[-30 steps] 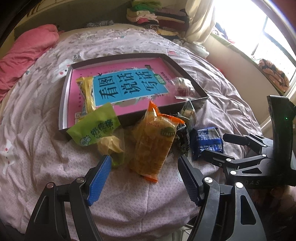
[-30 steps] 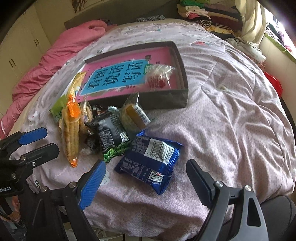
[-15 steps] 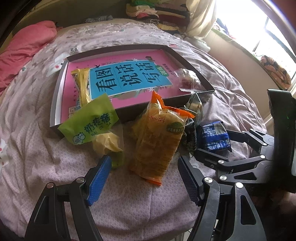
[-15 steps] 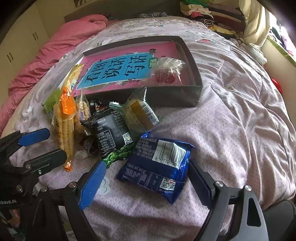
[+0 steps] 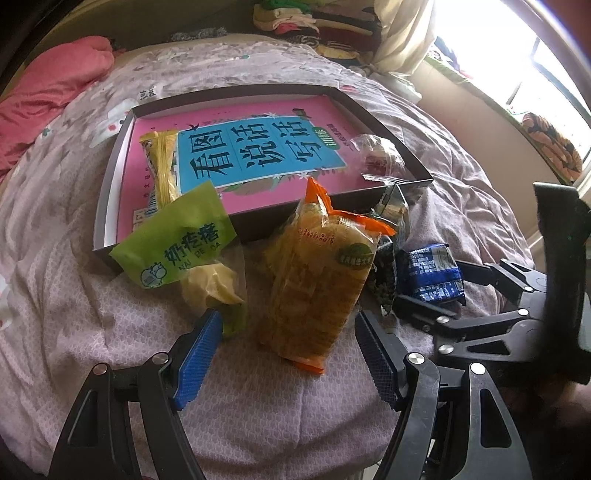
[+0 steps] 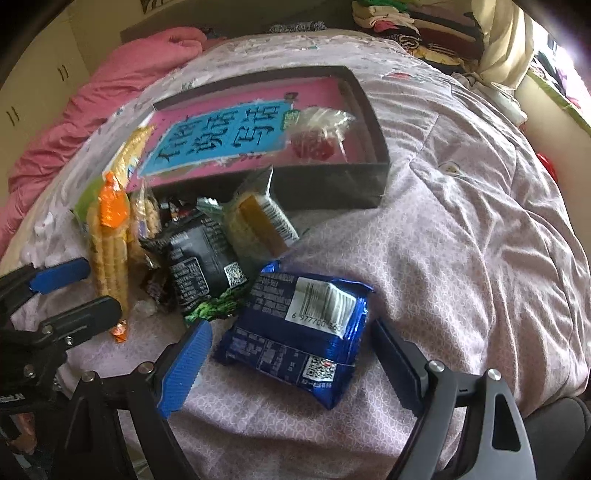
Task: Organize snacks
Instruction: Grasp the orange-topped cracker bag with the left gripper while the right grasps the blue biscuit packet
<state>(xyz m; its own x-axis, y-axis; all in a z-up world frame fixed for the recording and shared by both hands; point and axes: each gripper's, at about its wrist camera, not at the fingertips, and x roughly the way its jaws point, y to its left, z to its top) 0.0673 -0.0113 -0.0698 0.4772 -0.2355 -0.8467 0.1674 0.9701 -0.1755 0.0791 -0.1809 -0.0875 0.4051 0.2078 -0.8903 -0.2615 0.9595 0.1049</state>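
Snack packets lie on the bed in front of a dark shallow box with a pink and blue book cover inside. My left gripper is open, its fingers either side of the near end of an orange cracker pack. A green packet leans on the box's near-left corner. My right gripper is open around a blue packet. A black packet and a clear yellow-filled packet lie just beyond. A yellow bar and a clear red sweet bag lie in the box.
The bed has a pale lilac quilt. A pink blanket is bunched at the far left. Folded clothes are stacked at the back. A window and wall lie to the right.
Both grippers have moved forward toward the snacks. The left gripper's fingers now flank the orange pack's near end, and the right gripper's fingers now flank the blue packet.
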